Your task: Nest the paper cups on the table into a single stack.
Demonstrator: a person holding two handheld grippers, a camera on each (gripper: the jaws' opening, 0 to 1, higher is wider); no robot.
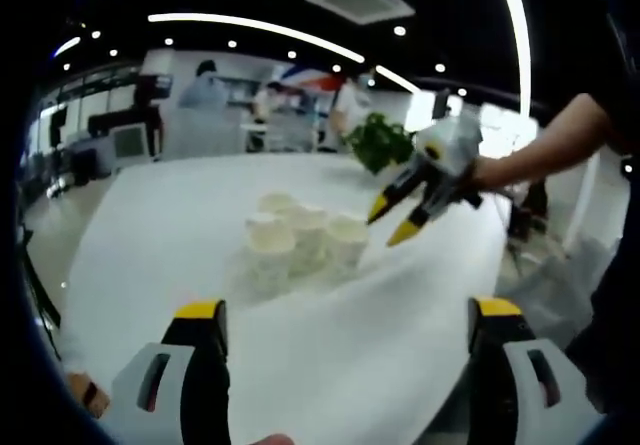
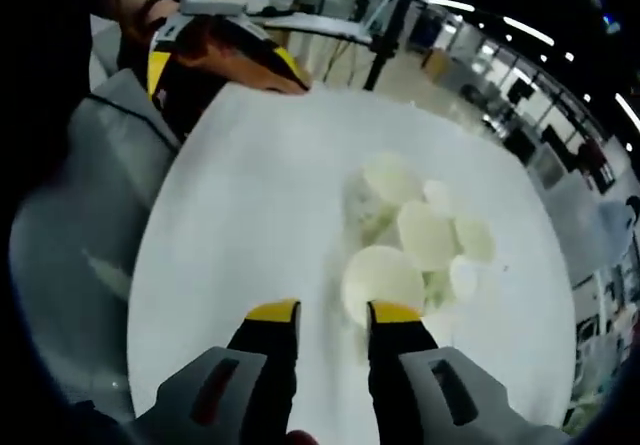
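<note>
1. Jaws of the left gripper [image 1: 345,315] rise at the bottom of the left gripper view, set wide apart with nothing between them, above bare white tabletop [image 1: 150,245].
2. Jaws of the right gripper [image 2: 333,312] in the right gripper view stand a little apart, with a narrow gap between the yellow tips; they hold nothing. The right tip lies just beside the rim of the nearest paper cup [image 2: 382,277], and whether it touches that rim cannot be told.
3. Paper cups [image 1: 295,235] stand upright in one tight cluster near the middle of the tabletop, mouths up, rims close to or touching one another. Nothing can be seen inside them; the frames are too blurred to say more. In the right gripper view about six pale round mouths can be counted; in the left gripper view about five are distinguishable.
4. Beyond the cluster in the left gripper view, the right gripper hangs over the far right of the cups, its yellow tips pointing down toward them, held by a person's hand [image 1: 490,173].
5. Farther off, a green plant [image 1: 380,143] stands at the tabletop's far edge, with several people [image 1: 205,90] behind it.
</note>
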